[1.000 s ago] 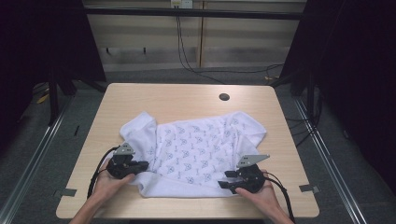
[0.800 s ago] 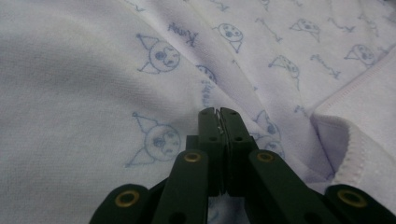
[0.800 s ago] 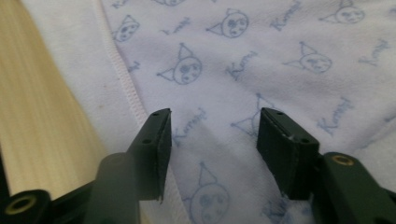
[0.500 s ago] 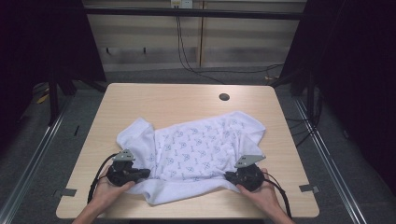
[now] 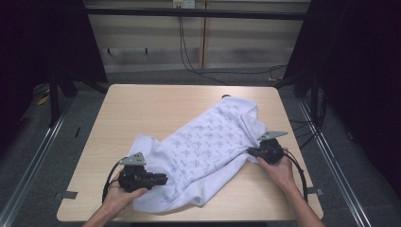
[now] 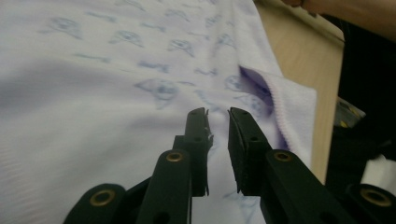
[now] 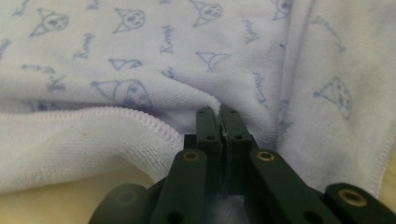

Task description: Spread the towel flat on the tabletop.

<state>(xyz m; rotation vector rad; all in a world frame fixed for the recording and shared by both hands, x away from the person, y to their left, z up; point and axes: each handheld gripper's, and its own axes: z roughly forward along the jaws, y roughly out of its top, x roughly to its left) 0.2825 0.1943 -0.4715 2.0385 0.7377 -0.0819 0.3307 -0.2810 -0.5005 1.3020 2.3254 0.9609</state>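
White towel (image 5: 208,146), blue cartoon print (crumpled), lying diagonally

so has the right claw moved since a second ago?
Yes. The right claw, pinching the white printed towel, went from the table's near edge toward its right edge.
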